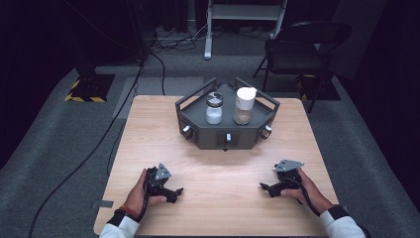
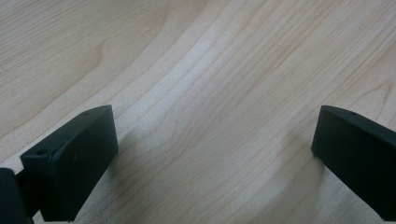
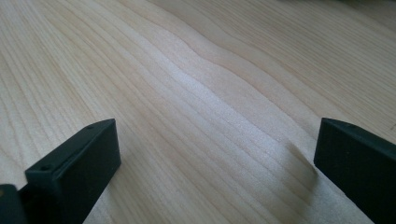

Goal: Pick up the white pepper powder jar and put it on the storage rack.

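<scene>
A dark grey six-sided tray (image 1: 199, 131) stands at the back middle of the light wood table (image 1: 218, 171). Inside it stand a glass shaker with a dark lid and white contents (image 1: 214, 108) and a taller jar with a white lid and tan contents (image 1: 244, 105). My left gripper (image 1: 174, 192) rests on the table near the front left, held by a hand, pointing right. My right gripper (image 1: 265, 188) rests near the front right, pointing left. In both gripper views the jaws stand wide apart with bare wood between them: left gripper (image 2: 215, 144), right gripper (image 3: 217, 154).
Small knobs (image 1: 228, 138) stick out of the tray's front walls. A black folding chair (image 1: 302, 47) stands behind the table at the right, and cables (image 1: 119, 129) run over the grey carpet at the left. A metal stand (image 1: 245, 12) is at the back.
</scene>
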A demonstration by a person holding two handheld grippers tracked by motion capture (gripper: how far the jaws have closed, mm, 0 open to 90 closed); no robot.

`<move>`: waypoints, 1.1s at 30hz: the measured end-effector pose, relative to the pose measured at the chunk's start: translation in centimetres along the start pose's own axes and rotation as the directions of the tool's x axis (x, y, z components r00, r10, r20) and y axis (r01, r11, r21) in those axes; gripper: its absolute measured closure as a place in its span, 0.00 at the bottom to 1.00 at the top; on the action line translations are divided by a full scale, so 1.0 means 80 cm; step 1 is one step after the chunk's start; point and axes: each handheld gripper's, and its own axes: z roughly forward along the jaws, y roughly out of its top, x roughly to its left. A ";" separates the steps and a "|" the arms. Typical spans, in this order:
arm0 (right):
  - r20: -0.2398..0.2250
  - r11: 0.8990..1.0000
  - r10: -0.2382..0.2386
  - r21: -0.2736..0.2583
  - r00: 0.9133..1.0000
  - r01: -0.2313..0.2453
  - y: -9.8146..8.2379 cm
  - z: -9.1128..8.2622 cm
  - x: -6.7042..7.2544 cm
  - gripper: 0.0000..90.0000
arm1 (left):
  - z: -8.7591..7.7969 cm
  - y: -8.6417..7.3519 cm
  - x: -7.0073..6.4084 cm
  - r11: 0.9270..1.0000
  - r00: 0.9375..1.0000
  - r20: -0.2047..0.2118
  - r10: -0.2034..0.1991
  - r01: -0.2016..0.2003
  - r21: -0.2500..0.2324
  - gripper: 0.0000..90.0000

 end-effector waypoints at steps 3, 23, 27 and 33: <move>-0.009 1.000 0.014 -0.001 1.000 -0.014 -0.001 0.001 -0.003 0.00 | 0.000 0.000 0.000 1.000 1.000 0.000 0.001 -0.001 0.000 0.00; -0.025 1.000 0.021 -0.009 0.999 -0.021 -0.004 0.002 -0.009 0.00 | 0.003 0.003 0.001 1.000 1.000 0.002 0.002 -0.002 0.001 0.00; -0.026 1.000 0.020 -0.009 0.999 -0.020 -0.004 0.002 -0.009 0.00 | 0.003 0.003 0.001 1.000 1.000 0.002 0.002 -0.002 0.001 0.00; -0.032 1.000 0.013 -0.009 0.999 -0.013 -0.004 0.002 -0.011 0.00 | 0.002 0.003 0.001 1.000 1.000 0.001 0.002 -0.002 0.001 0.00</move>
